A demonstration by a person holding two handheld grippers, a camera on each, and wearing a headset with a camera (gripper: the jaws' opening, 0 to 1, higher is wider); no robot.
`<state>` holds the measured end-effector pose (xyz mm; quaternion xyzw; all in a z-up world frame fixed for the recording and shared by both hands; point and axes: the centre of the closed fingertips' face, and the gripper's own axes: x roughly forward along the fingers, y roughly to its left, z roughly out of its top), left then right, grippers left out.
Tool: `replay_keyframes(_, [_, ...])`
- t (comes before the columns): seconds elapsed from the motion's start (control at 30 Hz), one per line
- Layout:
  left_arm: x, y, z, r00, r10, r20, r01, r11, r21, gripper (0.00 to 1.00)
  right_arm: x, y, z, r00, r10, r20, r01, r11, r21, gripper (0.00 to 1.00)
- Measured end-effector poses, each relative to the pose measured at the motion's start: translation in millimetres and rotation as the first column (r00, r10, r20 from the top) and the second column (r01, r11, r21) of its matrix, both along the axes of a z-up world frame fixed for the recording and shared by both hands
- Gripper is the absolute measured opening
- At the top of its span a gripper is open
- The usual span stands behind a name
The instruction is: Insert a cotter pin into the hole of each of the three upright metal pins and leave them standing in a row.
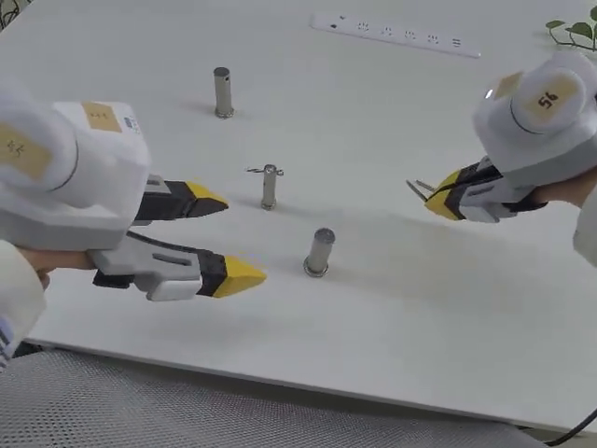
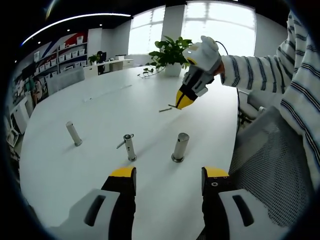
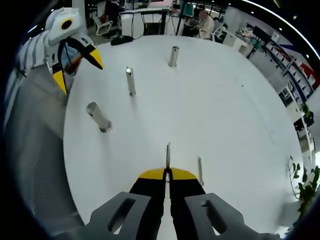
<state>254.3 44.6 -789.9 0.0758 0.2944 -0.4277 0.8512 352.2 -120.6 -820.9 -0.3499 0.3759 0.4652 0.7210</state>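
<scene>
Three upright metal pins stand in a diagonal row on the white table (image 1: 429, 289): a far pin (image 1: 223, 91), a middle pin (image 1: 270, 187) and a near pin (image 1: 319, 252). A cotter pin (image 1: 262, 171) sits through the top of the middle pin. The other two tops look bare. My left gripper (image 1: 233, 238) hovers open just left of the near pin (image 2: 180, 147), with nothing between its jaws. My right gripper (image 1: 437, 201) is shut on a second cotter pin (image 3: 168, 152), held in the air to the right of the row with its legs pointing toward the pins.
A white power strip (image 1: 396, 35) lies at the far edge, with a plant (image 1: 574, 33) at the far right. The table's front edge runs close below the grippers, with a grey mesh chair (image 1: 140, 401) beneath it. Bare tabletop separates the pins from my right gripper.
</scene>
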Motion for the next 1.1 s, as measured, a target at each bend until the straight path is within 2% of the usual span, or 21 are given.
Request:
replay_keyframes(0.2, [9.8,-7.5,8.3,1.0,-0.005,0.02,0.005,1.0,-0.024,0.52,-16.9,11.0,15.7,1.0,0.009,0.03,-0.01,0.999,0.036,0.02])
replay_keyframes(0.5, [23.2,-26.6,24.8,1.0,-0.01,0.028,0.013,0.991,-0.131,0.52,-33.7,26.8,34.0,0.995,0.049,0.085,-0.054,0.997,0.055,0.02])
replay_keyframes(0.6, [27.7,-30.2,27.4,1.0,-0.011,0.029,0.015,0.989,-0.144,0.51,-40.9,31.7,37.9,0.993,0.064,0.102,-0.07,0.996,0.053,0.02])
replay_keyframes(0.7, [31.3,-32.4,25.7,1.0,-0.007,0.011,0.009,0.99,-0.143,0.46,-45.8,36.2,39.7,0.991,0.068,0.12,-0.075,0.995,0.059,0.02])
replay_keyframes(0.9, [34.4,-40.7,29.3,1.0,-0.015,-0.016,0.012,0.983,-0.182,0.44,-53.4,44.2,37.2,0.987,0.079,0.139,-0.09,0.993,0.074,0.02])
replay_keyframes(1.1, [38.9,-49.4,30.8,0.997,0.01,-0.076,-0.026,0.975,-0.221,0.4,-59.3,49.0,40.1,0.979,0.089,0.181,-0.103,0.992,0.067,0.02])
